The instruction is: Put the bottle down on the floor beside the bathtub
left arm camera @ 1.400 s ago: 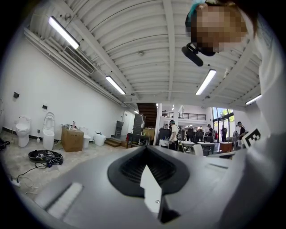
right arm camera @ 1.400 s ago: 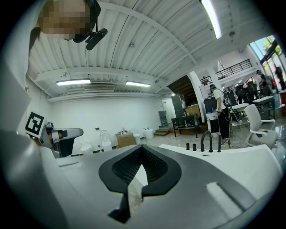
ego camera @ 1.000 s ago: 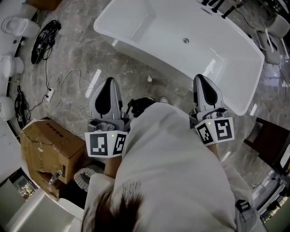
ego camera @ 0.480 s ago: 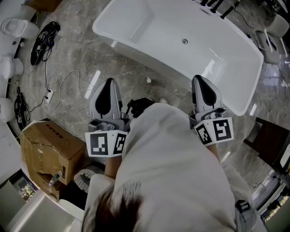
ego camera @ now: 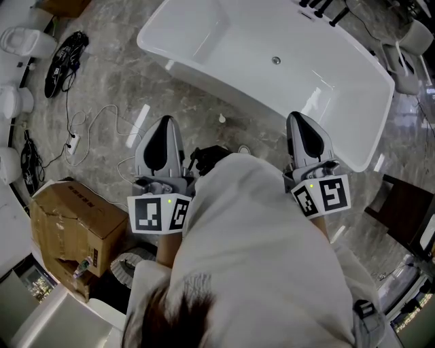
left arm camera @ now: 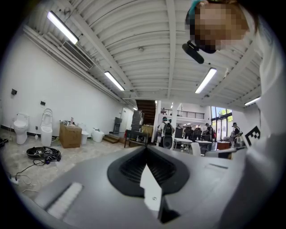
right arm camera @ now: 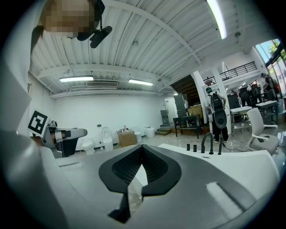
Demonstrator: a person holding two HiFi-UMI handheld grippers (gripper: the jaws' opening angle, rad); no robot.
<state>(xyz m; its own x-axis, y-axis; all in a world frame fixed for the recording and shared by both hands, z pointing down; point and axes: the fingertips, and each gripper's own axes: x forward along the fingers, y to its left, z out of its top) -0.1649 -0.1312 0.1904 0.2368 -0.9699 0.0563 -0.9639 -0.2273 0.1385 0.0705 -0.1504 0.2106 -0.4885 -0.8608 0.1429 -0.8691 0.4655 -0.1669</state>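
The marble floor (ego camera: pixel 115 81) filled most of our head view, and the white bathtub (ego camera: pixel 224 41) lay slantwise across the top of it, with its drain (ego camera: pixel 276 60) showing in the bottom and black tap fittings (ego camera: pixel 319 8) on its far rim. Below the tub, our white garment (ego camera: pixel 258 251) covered the middle of the view. A worn cardboard box (ego camera: pixel 68 217) stood on the floor at our left.

We held the left hand-held gripper (ego camera: pixel 165 122) out over the floor, its marker cube (ego camera: pixel 160 214) close to our body. In its own view the two jaws met at the tips with nothing between them. The right hand-held gripper (ego camera: pixel 299 117) reached to just beside the near edge of the tub, with its marker cube (ego camera: pixel 321 196) behind it. Its jaws were likewise pressed together and empty.

A black bundle (ego camera: pixel 62 60) lay on the floor at the upper left, and a thin cable (ego camera: pixel 102 112) ran to a power strip (ego camera: pixel 75 141) near the box.

A small white thing, which we took for the bottle (ego camera: pixel 222 118), stood on the floor just beside the tub's near side. It was between the two hand-held grippers and touched neither. It was too small for us to make out more.
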